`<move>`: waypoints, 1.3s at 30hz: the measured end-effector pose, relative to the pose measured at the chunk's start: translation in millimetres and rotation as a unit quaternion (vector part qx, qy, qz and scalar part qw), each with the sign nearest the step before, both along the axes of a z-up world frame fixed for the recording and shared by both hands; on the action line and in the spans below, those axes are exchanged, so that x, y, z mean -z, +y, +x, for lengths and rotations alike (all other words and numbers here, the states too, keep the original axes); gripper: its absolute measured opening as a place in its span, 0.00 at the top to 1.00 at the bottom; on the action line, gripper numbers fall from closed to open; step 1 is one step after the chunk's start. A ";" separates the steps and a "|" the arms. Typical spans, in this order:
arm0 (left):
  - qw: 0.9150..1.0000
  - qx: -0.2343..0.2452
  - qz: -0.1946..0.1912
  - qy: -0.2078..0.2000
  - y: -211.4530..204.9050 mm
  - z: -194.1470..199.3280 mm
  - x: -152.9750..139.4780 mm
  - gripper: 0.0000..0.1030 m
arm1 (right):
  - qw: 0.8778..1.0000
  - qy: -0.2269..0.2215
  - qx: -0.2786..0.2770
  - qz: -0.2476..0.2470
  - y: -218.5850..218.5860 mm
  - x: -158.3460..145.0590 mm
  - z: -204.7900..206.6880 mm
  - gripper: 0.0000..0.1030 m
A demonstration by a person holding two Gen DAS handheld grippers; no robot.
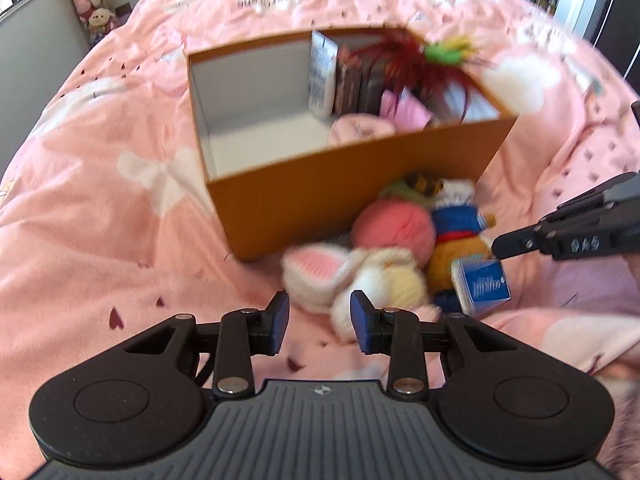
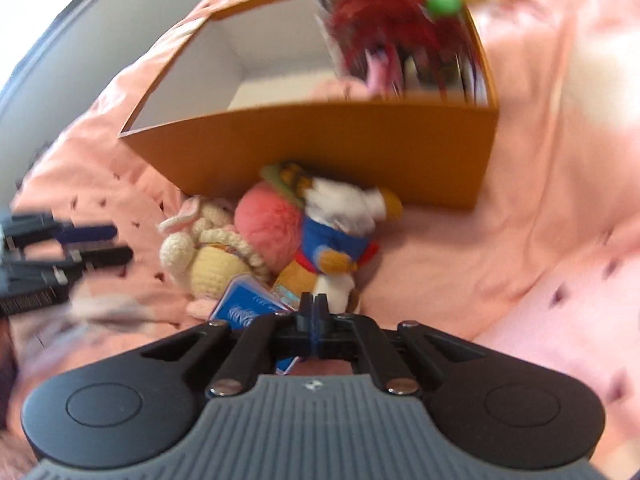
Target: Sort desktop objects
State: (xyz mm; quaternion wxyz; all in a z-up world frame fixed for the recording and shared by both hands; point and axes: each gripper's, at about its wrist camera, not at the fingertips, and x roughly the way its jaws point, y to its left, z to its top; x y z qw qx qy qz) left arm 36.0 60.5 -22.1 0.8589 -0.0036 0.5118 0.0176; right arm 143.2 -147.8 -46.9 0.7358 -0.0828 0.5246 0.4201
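On the pink bedspread, the orange box stands behind a heap of plush toys. Left gripper: jaws spread, empty. Right gripper: jaws pressed together; only the left view shows its tip just above the blue carton.

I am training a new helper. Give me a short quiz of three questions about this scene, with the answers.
1. True or false: the left part of the orange box is free of objects.
2. The jaws of the right tool stand: A) open, B) shut.
3. What lies on the pink cover in front of the box?
Key: 1 true; 2 B; 3 plush toys and a small blue carton.
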 end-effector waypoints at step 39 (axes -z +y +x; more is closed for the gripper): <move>0.981 0.059 -0.122 -0.138 -41.5 21.5 -35.0 0.96 | 0.996 -0.090 0.022 -0.011 -31.7 -47.8 18.1 0.88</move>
